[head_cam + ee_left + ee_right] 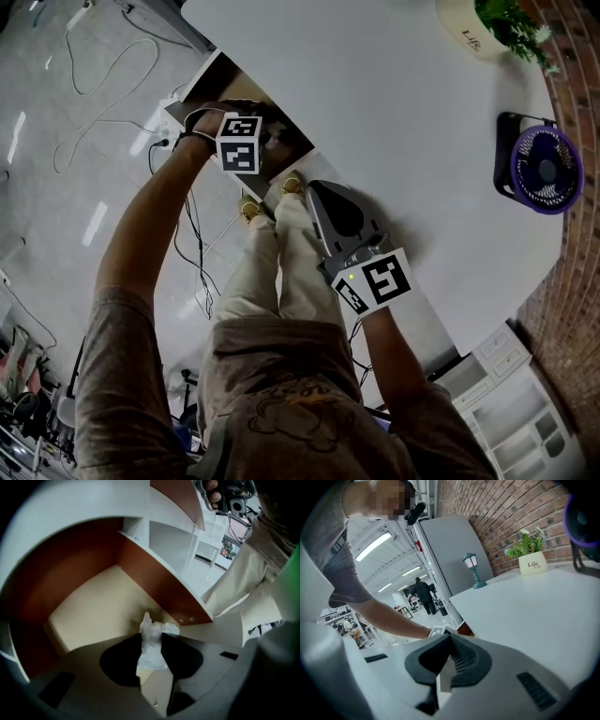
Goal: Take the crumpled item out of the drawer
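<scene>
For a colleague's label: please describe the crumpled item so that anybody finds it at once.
Under the white table is an open drawer with red-brown walls and a pale floor. The left gripper pinches the crumpled item over that floor: white, wrinkled, the only loose thing.

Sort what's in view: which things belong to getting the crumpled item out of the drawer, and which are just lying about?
Job: crumpled white item, pinched in the left claw; open drawer.
Lying about: purple fan, potted plant, small lamp; right claw, holding nothing.
</scene>
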The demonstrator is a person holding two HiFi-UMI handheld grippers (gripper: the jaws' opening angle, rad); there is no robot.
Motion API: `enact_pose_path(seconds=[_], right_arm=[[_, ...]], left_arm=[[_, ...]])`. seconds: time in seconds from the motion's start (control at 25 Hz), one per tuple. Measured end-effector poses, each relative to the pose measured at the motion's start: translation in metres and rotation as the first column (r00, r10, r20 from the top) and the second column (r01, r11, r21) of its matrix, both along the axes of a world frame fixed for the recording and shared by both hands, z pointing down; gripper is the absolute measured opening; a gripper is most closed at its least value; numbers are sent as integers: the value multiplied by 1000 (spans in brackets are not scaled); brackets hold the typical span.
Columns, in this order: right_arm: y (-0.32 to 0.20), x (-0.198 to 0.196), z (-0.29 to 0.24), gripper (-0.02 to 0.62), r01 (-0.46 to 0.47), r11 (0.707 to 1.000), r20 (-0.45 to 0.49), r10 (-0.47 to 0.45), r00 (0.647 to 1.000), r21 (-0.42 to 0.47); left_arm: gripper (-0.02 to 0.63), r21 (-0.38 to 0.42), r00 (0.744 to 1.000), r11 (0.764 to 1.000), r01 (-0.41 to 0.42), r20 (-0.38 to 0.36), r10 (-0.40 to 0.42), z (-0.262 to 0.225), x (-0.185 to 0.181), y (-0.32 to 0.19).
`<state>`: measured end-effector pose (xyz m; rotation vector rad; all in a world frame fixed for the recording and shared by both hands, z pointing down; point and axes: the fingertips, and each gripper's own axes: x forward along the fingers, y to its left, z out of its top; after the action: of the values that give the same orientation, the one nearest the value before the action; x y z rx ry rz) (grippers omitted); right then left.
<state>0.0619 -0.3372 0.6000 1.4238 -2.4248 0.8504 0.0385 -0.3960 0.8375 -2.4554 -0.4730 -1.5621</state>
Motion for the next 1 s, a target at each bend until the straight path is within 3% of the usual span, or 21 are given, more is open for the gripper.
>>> enact_pose_path(seconds=[0.24,0.56,1.0], right_arm=[[-2,-4,-16,-3,13,1000,2,-13,1000,16],[-11,-11,-53,-3,41,997,-9,-40,999,59],[-39,7,-124,-3,51,987,-77,-39,996,154]], left_arm=[[124,51,999,998,39,-33,-37,-36,-5,-9],[124,56,990,990,131,-65,-128,-103,-25,-14],[126,119,948,951,285,-180,-261,-222,-51,-36]])
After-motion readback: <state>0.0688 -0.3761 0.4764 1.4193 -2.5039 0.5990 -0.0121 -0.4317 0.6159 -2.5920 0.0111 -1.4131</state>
